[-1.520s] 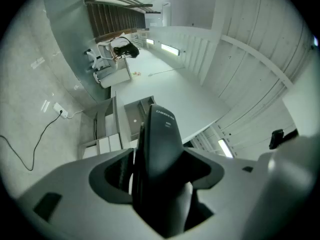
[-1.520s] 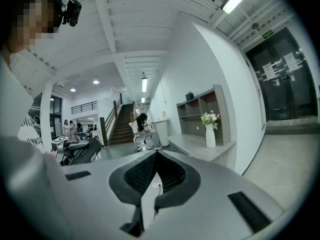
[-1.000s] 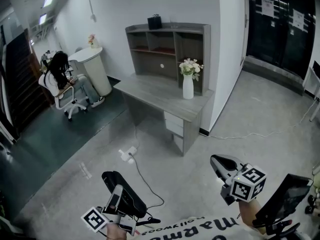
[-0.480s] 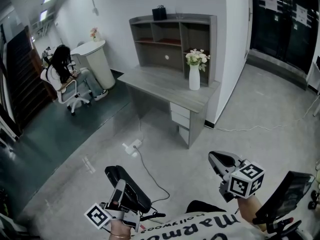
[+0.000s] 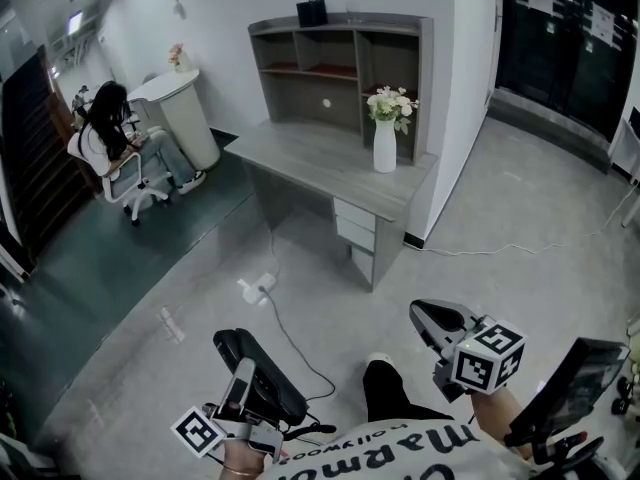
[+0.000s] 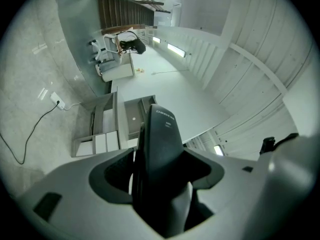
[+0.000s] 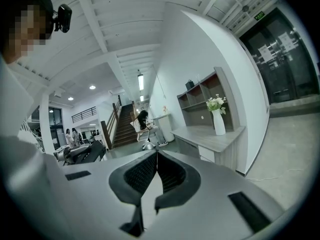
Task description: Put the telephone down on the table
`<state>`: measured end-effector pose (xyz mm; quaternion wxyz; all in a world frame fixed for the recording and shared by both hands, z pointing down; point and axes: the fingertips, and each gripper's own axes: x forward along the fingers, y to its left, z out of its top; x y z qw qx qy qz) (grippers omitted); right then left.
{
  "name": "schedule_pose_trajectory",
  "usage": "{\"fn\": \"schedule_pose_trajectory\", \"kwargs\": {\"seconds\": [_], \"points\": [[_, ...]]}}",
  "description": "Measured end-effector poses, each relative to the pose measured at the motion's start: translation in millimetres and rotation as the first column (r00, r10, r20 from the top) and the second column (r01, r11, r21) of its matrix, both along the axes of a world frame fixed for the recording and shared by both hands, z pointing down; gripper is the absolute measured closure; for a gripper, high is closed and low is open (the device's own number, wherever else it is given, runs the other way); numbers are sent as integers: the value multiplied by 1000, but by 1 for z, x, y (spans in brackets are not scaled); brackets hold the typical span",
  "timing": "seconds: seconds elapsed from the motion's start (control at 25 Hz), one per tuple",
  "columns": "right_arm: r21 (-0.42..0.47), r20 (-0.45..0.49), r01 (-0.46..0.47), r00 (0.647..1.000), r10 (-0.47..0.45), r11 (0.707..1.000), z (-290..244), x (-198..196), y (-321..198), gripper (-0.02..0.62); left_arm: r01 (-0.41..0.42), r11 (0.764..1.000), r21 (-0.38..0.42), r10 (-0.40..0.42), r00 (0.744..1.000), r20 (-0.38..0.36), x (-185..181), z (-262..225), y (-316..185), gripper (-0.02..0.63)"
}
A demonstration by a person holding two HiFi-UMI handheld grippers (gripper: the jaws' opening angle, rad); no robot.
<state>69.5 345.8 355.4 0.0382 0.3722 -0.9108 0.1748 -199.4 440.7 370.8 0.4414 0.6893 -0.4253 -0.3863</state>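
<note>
Left gripper [image 5: 243, 400] at 7 o'clock pinches the telephone [image 5: 262, 373] — right gripper [image 5: 432, 318] at 5, jaws pressed together; table [image 5: 320, 163] at 12.

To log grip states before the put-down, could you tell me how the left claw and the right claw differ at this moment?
The left claw is closed on the black telephone; the right claw holds nothing. The left claw's jaws stand apart around the telephone, while the right claw's jaws meet. Both are well short of the grey desk.
</note>
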Motion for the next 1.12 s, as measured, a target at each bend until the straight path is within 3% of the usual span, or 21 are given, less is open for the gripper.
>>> {"fn": "schedule_pose_trajectory", "kwargs": {"seconds": [1.12], "points": [[30,-38,146,989,-145,989,-11,-14,-273,583,82,996,40,-81,997,-12,12,-21,-240,298]]}}
